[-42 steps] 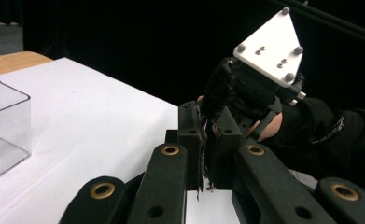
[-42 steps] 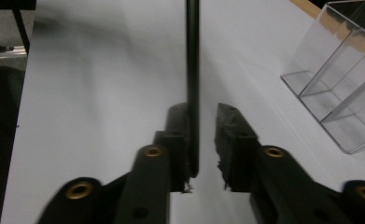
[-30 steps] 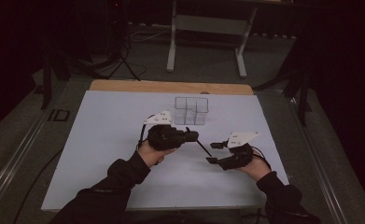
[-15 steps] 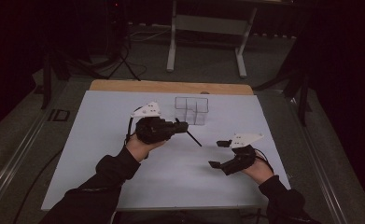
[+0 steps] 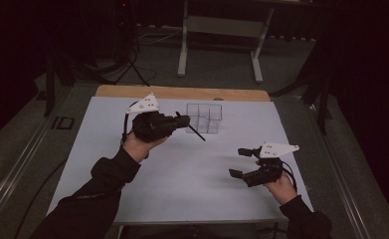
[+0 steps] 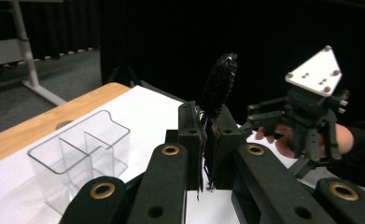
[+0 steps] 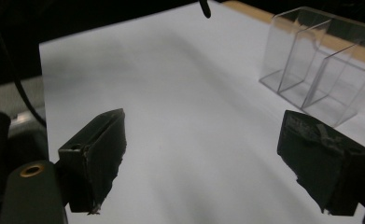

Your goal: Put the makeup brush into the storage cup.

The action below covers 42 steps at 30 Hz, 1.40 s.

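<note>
**Left claw has the brush, organiser is next**

Left claw (image 6: 208, 140) is clamped on a thin black brush with a bristly dark tip (image 6: 220, 84). In the left gripper view the bristle end sticks up past the jaws and the handle runs down between them. From above, the brush (image 5: 196, 132) pokes out of the claw towards the clear plastic organiser with several open compartments (image 5: 204, 117), handle tip just in front of its near wall, held off the white table (image 5: 182, 189).

Right claw (image 5: 243, 163) sits well apart near the right side of the table. Its jaws have just been opening, now wide apart with nothing between them.

Likely step: drop the brush into a compartment. Notes:
- Tilt the wrist so the brush goes near vertical before it crosses the rim; coming in level it will probably catch the wall.
- Pick one compartment and centre over it. The dividers are transparent, easy to misjudge.
- Organiser looks light and could slide or tip if nudged. The free right claw could steady it.
- Release only once the low end is well inside.
</note>
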{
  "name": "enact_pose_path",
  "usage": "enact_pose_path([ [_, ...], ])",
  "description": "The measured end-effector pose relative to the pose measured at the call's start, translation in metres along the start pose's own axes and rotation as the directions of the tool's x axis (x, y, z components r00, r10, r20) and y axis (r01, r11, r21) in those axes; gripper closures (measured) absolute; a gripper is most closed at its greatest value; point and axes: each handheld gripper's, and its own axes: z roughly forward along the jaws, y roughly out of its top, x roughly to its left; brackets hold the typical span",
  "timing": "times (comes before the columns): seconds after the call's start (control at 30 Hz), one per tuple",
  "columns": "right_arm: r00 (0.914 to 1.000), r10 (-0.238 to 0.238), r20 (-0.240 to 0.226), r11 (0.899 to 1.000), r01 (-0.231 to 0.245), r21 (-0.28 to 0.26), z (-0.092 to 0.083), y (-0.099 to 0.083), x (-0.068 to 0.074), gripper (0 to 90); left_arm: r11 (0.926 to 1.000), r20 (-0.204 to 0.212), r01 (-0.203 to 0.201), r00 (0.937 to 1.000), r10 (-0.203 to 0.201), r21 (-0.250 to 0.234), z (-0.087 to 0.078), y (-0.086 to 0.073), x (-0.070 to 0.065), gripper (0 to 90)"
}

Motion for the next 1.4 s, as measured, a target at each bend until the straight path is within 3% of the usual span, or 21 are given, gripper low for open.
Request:
enact_pose_path([
  [0.33,0.9971,0.075,0.005,0.995,-0.075,-0.065,-0.011,-0.004,-0.003,14.6,0.9989,-0.076,-0.044,0.9962,0.043,-0.013,-0.003,0.023,0.010,86.5],
  [0.57,0.9975,0.067,0.022,0.996,-0.066,-0.067,-0.012,-0.003,-0.004,14.7,0.9986,-0.122,-0.050,0.9914,0.048,-0.016,0.002,0.031,0.018,86.4],
  [0.83,0.9979,0.062,0.018,0.996,-0.061,-0.072,-0.012,-0.003,-0.004,14.6,0.9974,-0.192,-0.072,0.9788,0.071,0.001,0.012,0.041,0.026,86.4],
  [0.9,0.9978,0.064,0.016,0.995,-0.063,-0.076,-0.012,-0.003,-0.004,14.6,0.9966,-0.219,-0.081,0.9722,0.082,0.011,0.014,0.044,0.028,86.4],
  [1.1,0.9984,0.056,0.013,0.996,-0.055,-0.072,-0.011,-0.003,-0.003,14.6,0.9978,-0.266,-0.061,0.9617,0.066,0.026,0.023,0.047,0.039,86.4],
  [1.13,0.9983,0.058,0.010,0.996,-0.057,-0.074,-0.011,-0.003,-0.003,14.6,0.9975,-0.279,-0.062,0.9578,0.069,0.034,0.025,0.047,0.040,86.4],
  [1.17,0.9983,0.058,0.009,0.996,-0.057,-0.075,-0.011,-0.003,-0.003,14.6,0.9975,-0.279,-0.057,0.9581,0.067,0.041,0.027,0.047,0.042,86.4],
  [1.23,0.9982,0.059,0.008,0.995,-0.058,-0.076,-0.010,-0.004,-0.003,14.6,0.9968,-0.299,-0.058,0.9517,0.072,0.054,0.031,0.047,0.044,86.4],
  [1.4,0.9984,0.056,0.006,0.996,-0.055,-0.072,-0.010,-0.004,-0.003,14.6,0.9970,-0.313,-0.044,0.9478,0.062,0.063,0.040,0.045,0.051,86.3],
])
